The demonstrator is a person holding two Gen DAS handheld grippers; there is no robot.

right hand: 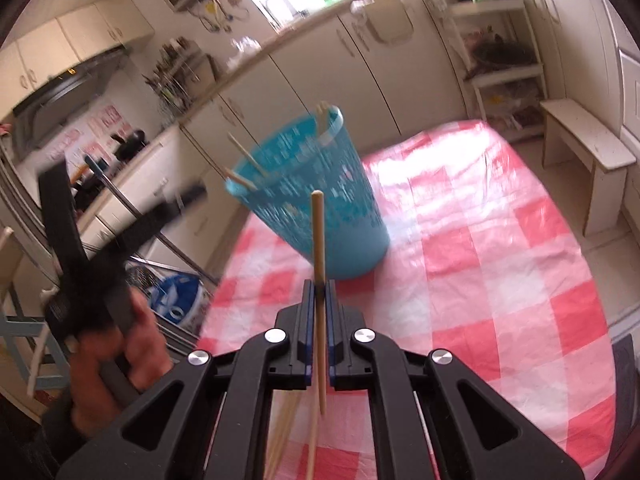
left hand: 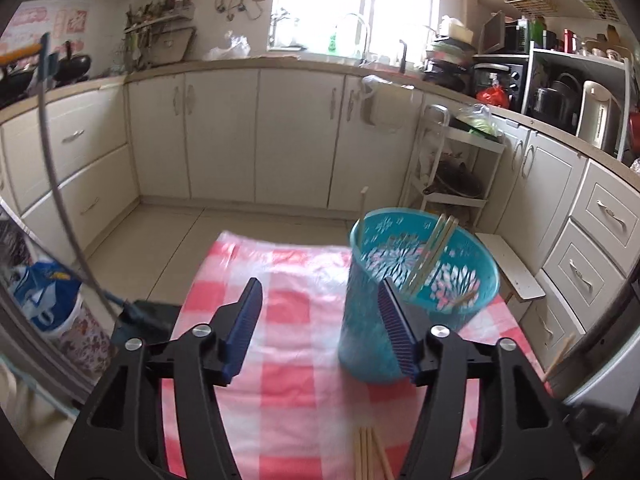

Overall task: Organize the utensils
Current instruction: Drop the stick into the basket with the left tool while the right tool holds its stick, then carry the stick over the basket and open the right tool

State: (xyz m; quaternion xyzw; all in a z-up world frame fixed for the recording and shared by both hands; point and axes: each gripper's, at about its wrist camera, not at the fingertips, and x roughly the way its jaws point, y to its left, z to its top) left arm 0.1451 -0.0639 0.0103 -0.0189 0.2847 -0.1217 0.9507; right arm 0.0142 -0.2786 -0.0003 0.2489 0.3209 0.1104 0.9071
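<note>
A lived-in home kitchen. Cream cabinets [left hand: 224, 132] and drawers wrapping around under a beige countertop [left hand: 280, 65]; far wall with a bright window [left hand: 352, 4] above a sink faucet [left hand: 358, 26]. At right, a black toaster oven [left hand: 496, 76], a thermos pot [left hand: 598, 114] and a white shelf trolley [left hand: 452, 168]. At left, a dark wok [left hand: 74, 66] and hanging utensils. Near, a red-and-white checked tablecloth [left hand: 288, 344].

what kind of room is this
Most likely a home kitchen. Cream cabinets run under a countertop with a sink faucet by the window, and a toaster oven sits on the counter. The teal basket stands on a red-checked cloth.
</note>
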